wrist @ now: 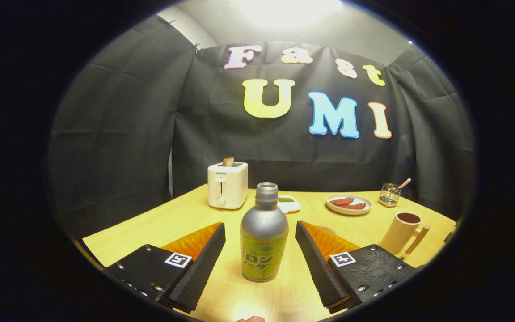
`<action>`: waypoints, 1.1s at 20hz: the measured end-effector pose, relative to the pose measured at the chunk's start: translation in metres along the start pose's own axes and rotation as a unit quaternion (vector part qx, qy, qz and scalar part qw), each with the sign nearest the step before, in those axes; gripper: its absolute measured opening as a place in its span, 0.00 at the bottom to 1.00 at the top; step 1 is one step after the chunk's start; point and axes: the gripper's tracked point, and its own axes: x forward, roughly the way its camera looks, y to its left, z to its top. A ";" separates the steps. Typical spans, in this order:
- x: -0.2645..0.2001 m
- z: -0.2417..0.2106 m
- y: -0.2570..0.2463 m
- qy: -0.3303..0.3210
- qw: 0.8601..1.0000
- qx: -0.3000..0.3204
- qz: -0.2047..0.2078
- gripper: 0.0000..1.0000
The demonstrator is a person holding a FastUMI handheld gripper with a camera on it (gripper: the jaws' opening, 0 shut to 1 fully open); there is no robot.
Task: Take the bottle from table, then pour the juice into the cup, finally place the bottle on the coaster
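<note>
Hand-held gripper [260, 228] open around upright bottle [263, 235]; cup [401, 231] right, toaster [227, 184] beyond.

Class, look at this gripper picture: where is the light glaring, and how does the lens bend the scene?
Gripper view: an overhead lamp glares white above the black cloth wall; a soft glint lies on the pale wooden table; the fisheye curves its edges. The silver bottle with green label stands sharp between the open gripper fingers, untouched.

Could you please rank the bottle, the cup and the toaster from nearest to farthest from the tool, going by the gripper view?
1. Bottle: upright between the open tool's fingers.
2. Cup: beyond the right finger.
3. Toaster: farthest, by the wall, behind the bottle.
</note>
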 end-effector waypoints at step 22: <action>0.047 -0.053 -0.003 0.081 0.996 0.026 0.000 0.80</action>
